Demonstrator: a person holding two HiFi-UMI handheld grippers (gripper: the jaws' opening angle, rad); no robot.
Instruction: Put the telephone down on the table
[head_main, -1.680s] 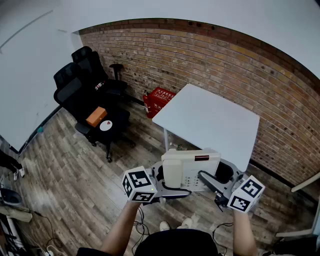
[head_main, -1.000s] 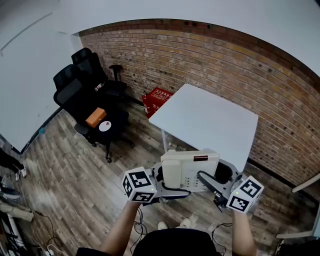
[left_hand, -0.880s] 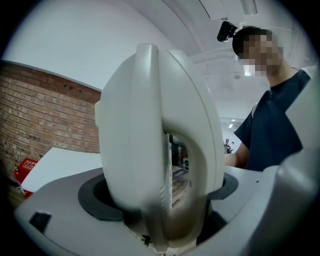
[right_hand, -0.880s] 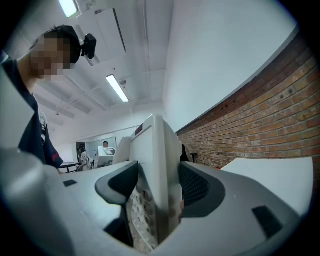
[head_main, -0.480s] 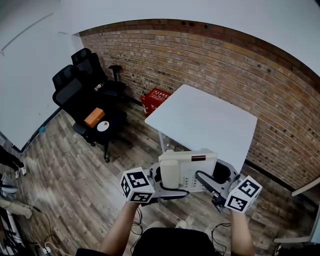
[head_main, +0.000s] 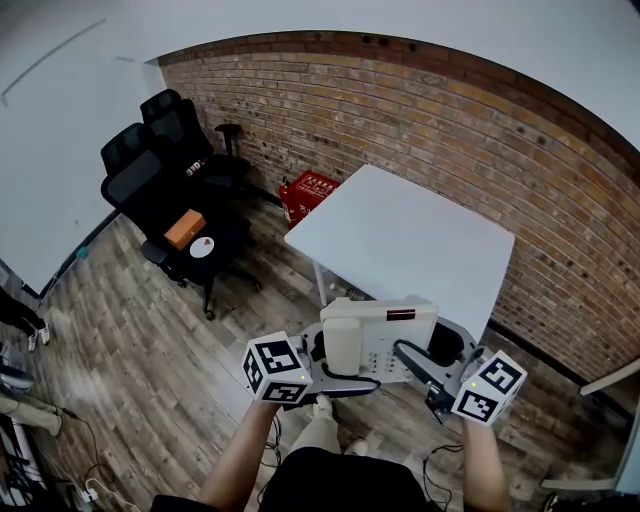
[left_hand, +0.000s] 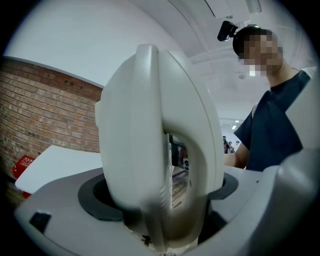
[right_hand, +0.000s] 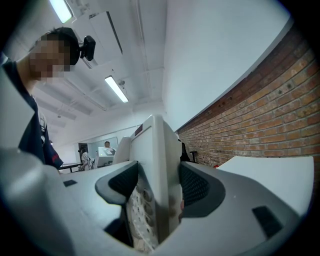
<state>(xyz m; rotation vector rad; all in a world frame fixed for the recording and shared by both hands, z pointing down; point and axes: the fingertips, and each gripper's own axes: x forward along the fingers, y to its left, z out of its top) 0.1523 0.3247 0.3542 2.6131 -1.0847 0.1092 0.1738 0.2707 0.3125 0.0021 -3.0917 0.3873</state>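
Note:
A cream desk telephone (head_main: 378, 338) with its handset on the left hangs in the air between both grippers, just short of the white table's near edge. My left gripper (head_main: 322, 366) is shut on the handset side (left_hand: 155, 155), which fills the left gripper view. On the keypad side (right_hand: 152, 200) my right gripper (head_main: 412, 362) is shut, both pads pressed against the phone's body. The white table (head_main: 410, 240) stands ahead, its top bare.
A brick wall (head_main: 420, 110) runs behind the table. A red crate (head_main: 312, 192) sits on the floor by the table's left corner. Black office chairs (head_main: 165, 185), one carrying an orange box, stand at the left on the wooden floor.
The phone stays held the same way in both grippers. The table has drawn slightly nearer and to the left in the head view, and a foot now shows below.

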